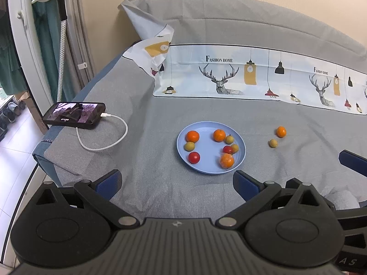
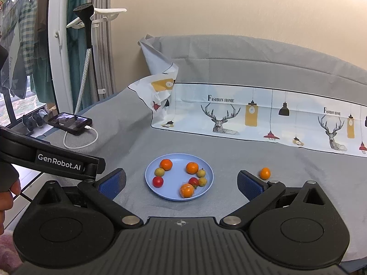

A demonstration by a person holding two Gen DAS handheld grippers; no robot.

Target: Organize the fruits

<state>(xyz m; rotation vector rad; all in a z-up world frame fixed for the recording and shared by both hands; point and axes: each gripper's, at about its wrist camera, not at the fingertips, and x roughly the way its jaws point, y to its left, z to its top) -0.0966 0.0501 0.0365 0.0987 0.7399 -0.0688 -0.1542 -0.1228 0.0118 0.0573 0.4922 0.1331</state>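
Note:
A light blue plate (image 1: 207, 168) lies on the grey cloth and holds several fruits: oranges, red tomatoes and small yellow-green fruits. It also shows in the right wrist view (image 2: 174, 196). An orange (image 1: 281, 131) and a small yellow-green fruit (image 1: 273, 143) lie on the cloth to the right of the plate. The loose orange shows in the right wrist view (image 2: 265, 173). My left gripper (image 1: 176, 183) is open and empty, in front of the plate. My right gripper (image 2: 181, 184) is open and empty, in front of the plate.
A black phone (image 1: 74, 114) with a white charging cable (image 1: 110, 137) lies at the left edge of the surface. A printed cloth with deer (image 1: 229, 75) stands along the back. A garment steamer pole (image 2: 86, 52) stands at the left. The left gripper's body (image 2: 52, 158) crosses the right wrist view.

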